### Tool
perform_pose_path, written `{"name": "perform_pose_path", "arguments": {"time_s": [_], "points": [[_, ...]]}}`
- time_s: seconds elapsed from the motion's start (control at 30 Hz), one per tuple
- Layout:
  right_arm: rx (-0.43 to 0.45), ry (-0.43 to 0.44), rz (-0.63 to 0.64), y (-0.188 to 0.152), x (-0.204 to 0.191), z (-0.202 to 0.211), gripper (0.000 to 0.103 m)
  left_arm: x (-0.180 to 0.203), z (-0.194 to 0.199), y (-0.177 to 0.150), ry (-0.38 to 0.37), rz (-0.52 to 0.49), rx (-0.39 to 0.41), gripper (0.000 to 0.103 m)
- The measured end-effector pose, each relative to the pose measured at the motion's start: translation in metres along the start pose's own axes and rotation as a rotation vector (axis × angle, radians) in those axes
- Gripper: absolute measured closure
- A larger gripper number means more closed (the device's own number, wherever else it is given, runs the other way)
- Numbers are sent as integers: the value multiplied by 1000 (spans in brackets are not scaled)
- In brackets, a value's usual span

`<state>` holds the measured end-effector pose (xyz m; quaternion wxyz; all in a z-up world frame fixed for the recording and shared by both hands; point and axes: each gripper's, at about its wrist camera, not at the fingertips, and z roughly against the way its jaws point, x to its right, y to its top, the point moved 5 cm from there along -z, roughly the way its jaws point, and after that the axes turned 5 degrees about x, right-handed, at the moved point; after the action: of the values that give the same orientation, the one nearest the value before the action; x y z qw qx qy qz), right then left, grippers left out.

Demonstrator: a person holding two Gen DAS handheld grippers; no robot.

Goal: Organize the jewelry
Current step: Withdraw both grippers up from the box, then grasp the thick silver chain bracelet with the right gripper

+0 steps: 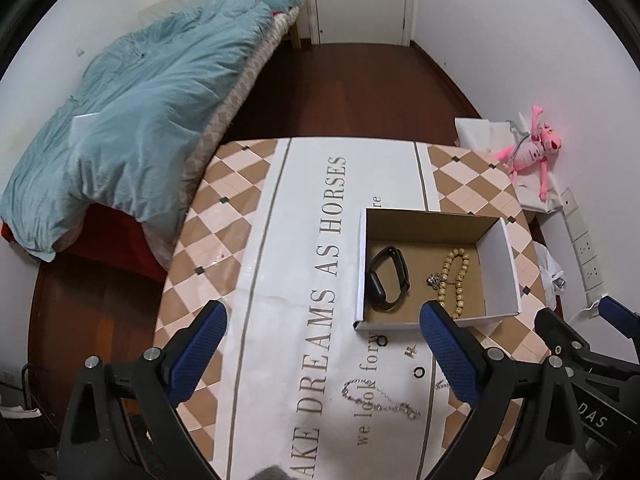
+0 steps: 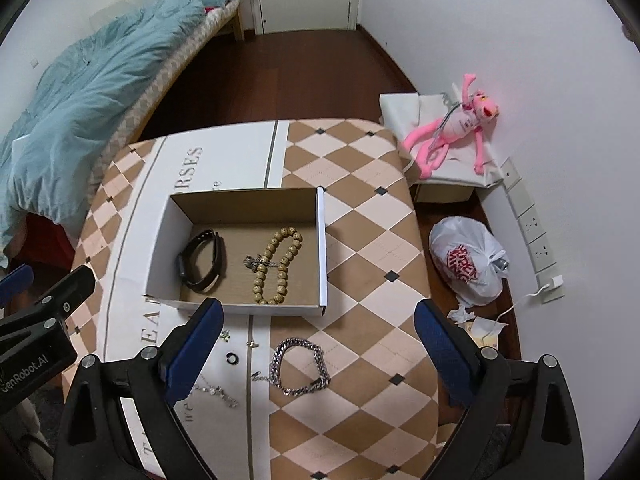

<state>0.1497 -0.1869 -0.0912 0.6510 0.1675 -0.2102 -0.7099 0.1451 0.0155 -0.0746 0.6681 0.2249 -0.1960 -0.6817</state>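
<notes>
An open cardboard box (image 1: 500,264) (image 2: 322,240) stands on the table. In it lie a black wristband (image 1: 388,278) (image 2: 202,260), a tan bead bracelet (image 1: 454,276) (image 2: 280,264) and a small silver piece (image 2: 256,262). In front of the box lie a thick silver chain bracelet (image 2: 300,366), a thin silver chain (image 1: 380,398) (image 2: 218,392), a black ring (image 1: 419,373) (image 2: 231,358) and small earrings (image 1: 410,350). My left gripper (image 1: 324,356) is open and empty above the thin chain. My right gripper (image 2: 316,356) is open and empty above the thick chain.
The table carries a checked cloth with a white lettered runner (image 1: 304,264). A bed with a blue quilt (image 1: 132,120) stands left. A pink plush toy (image 2: 452,128) on a white box and a white plastic bag (image 2: 466,264) are on the right by the wall.
</notes>
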Motion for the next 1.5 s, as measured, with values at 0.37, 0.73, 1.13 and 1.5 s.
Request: {"name": "perform_pose_path", "arguments": {"time_s": [0.37,0.73,1.13,1.5], "points": [[60,-1,3,-11,0,41,5,-5,31,-13,-23,-1,43,4],[81,50,-42,-25,5,40,5,-7,29,-25,23,0,98,4],[-141,4,-134,-112,33,-74,9,-18,-40,-100,63,7,-57,4],[-112,-39,-61,-124,24,-101,94,-10,-67,-132,28,-6,-130,4]]}}
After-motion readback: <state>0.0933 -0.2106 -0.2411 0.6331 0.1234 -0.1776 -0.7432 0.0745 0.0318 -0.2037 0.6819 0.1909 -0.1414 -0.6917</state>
